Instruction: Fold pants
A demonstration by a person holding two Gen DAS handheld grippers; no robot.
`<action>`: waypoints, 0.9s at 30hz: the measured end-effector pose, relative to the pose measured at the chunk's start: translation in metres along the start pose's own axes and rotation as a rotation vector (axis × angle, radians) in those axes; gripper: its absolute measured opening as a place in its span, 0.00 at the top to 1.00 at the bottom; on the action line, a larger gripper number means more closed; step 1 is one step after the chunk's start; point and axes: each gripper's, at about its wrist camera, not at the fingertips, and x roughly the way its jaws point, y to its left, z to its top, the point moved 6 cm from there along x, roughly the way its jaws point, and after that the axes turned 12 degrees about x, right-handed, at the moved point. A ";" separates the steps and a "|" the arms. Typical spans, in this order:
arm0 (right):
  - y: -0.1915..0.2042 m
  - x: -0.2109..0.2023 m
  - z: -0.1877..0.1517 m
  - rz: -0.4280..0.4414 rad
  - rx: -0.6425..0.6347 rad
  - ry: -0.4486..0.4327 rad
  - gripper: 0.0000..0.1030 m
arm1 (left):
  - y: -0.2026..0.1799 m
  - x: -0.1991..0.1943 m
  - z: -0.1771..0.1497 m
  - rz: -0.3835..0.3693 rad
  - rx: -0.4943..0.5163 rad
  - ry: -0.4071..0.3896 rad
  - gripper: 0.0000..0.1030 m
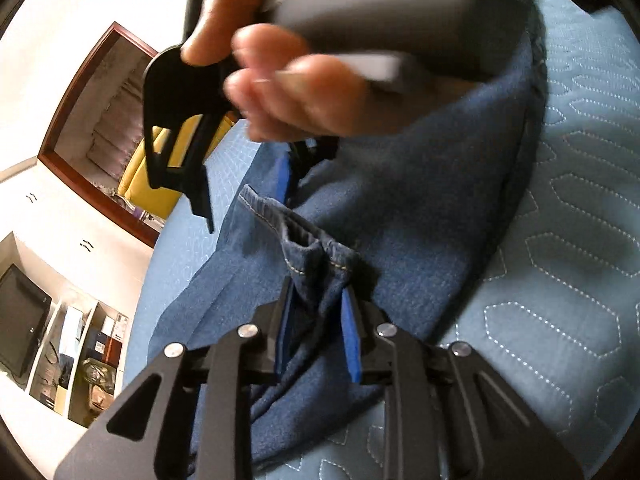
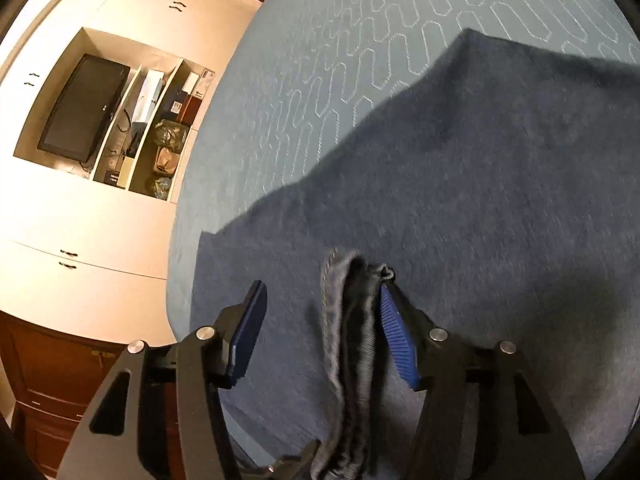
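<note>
We see the pants [image 1: 420,208], blue denim, spread across the quilted blue bedcover [image 1: 580,280] and running from the lower centre of the left wrist view up toward the upper right, so their long axis points away from us along that diagonal. Our left gripper [image 1: 316,336] sits at the near end of that axis, at the bottom centre of its frame, and its blue pads are pinched onto a bunched hem or cuff of the denim, the stitched edge standing up just above the fingertips. Our right gripper [image 2: 324,332] fills the bottom centre of its own view with the jaws spread wide; a twisted roll of the fabric lies between the pads, touching the right-hand pad and well apart from the left-hand one, so we judge it is not clamped, though the blur leaves some doubt. In the left wrist view that same tool shows in the upper middle of the frame, carried in a hand [image 1: 280,72], blurred, above the cloth. Beyond the bed, at the left of both frames, stands a shelf unit with a dark screen [image 2: 84,108]. As we read it, the left side has the firmer hold and the fold turns on carrying this end along the long axis.
</note>
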 end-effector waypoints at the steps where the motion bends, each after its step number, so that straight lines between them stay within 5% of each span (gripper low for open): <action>1: 0.008 0.006 0.004 -0.004 -0.004 -0.001 0.52 | -0.001 0.002 0.000 0.005 0.007 0.005 0.82; 3: 0.010 0.009 0.007 -0.034 -0.029 -0.003 0.82 | -0.015 -0.001 0.007 0.007 0.012 0.011 0.86; 10: 0.029 -0.001 0.002 -0.164 -0.220 -0.156 0.86 | -0.026 -0.003 0.011 0.035 0.065 0.017 0.90; 13: 0.012 0.013 0.007 -0.188 -0.184 -0.153 0.86 | -0.031 -0.004 0.009 0.020 0.061 0.027 0.91; 18: 0.004 0.014 0.005 -0.200 -0.175 -0.169 0.87 | -0.019 -0.022 -0.002 -0.065 -0.057 -0.005 0.77; 21: 0.004 0.020 0.006 -0.221 -0.167 -0.153 0.87 | 0.017 -0.053 -0.029 -0.130 -0.335 -0.020 0.77; 23: 0.007 0.024 0.006 -0.232 -0.160 -0.152 0.87 | 0.057 -0.066 -0.072 -0.071 -0.542 0.028 0.77; 27: 0.016 0.028 0.008 -0.285 -0.162 -0.158 0.82 | 0.090 -0.076 -0.169 0.014 -0.820 0.154 0.61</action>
